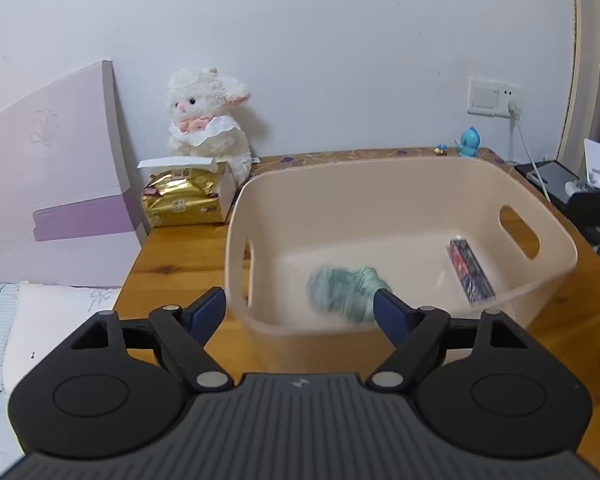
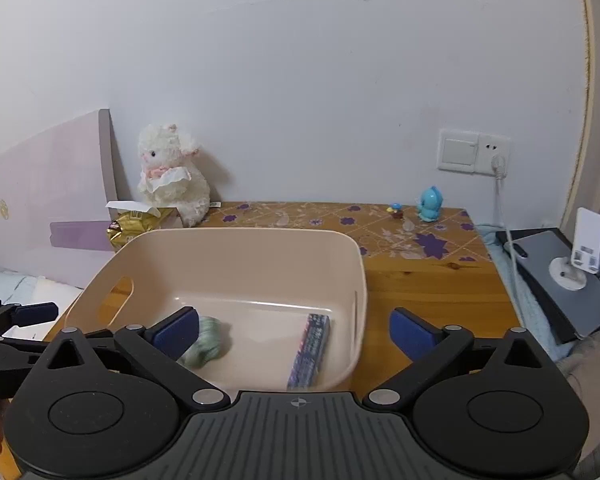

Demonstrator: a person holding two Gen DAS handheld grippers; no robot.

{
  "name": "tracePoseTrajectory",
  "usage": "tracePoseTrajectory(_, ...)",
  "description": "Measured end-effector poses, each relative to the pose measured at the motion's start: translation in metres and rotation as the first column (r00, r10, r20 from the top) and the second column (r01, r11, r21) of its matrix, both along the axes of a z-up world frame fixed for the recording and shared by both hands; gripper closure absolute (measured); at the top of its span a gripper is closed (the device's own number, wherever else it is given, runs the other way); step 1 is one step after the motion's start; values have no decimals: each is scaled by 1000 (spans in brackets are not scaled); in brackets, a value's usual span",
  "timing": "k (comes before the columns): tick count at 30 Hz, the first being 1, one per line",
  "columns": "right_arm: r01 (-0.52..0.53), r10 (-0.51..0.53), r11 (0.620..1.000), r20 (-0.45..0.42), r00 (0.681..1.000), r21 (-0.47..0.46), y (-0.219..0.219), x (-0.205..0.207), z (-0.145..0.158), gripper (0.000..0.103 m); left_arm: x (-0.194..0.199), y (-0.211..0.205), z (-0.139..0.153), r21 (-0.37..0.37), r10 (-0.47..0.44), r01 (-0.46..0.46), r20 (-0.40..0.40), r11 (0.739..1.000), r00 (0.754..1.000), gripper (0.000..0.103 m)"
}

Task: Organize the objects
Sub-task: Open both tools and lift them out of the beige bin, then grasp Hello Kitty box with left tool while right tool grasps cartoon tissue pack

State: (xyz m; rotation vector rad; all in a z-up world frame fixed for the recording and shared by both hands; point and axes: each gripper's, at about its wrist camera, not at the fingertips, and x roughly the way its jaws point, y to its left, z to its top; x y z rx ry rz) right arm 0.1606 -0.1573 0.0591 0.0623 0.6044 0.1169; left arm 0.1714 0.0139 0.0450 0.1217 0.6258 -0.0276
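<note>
A beige plastic basket [image 1: 404, 178] [image 2: 240, 236] stands on the wooden table. Inside it lie a blurred pale green bundle [image 1: 342, 290] [image 2: 206, 340] and a dark flat packet [image 1: 470, 272] [image 2: 312, 350]. My left gripper [image 1: 300, 306] is open and empty, just above the basket's near rim, with the green bundle between its fingertips' line of sight. My right gripper [image 2: 296, 330] is open and empty over the basket's near edge. The left gripper also shows at the left edge of the right wrist view [image 2: 16, 316].
A white plush lamb [image 1: 206, 120] [image 2: 172, 174] and a gold snack pack [image 1: 180, 200] [image 2: 130, 226] sit at the table's back left by a lilac board [image 1: 52, 184]. A blue toy figure [image 1: 469, 142] [image 2: 430, 203] stands at the back right. A wall socket with cable [image 2: 496, 160] and a dark device [image 2: 560, 272] are on the right.
</note>
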Motion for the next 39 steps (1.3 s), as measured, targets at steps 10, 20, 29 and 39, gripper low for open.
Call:
tracePoseTrajectory(10, -15, 11, 999, -80, 997, -44, -4, -45, -35, 0, -46, 20, -26, -2, 25, -25, -13, 1000, 1000, 18)
tracePoseTrajectory(20, 13, -27, 997, -183, 983, -79, -5, -49, -95, 0, -47, 28, -73, -21, 39, -41, -95, 999, 995, 18)
tracePoseTrajectory(29, 40, -54, 997, -222, 974, -69, -1, -26, -126, 0, -29, 30, -101, -46, 44, -51, -132, 998, 990, 18)
tracePoseTrajectory(39, 43, -54, 998, -237, 970, -55, 7, -7, -142, 0, -5, 30, -107, -62, 55, -65, -148, 996, 987, 18)
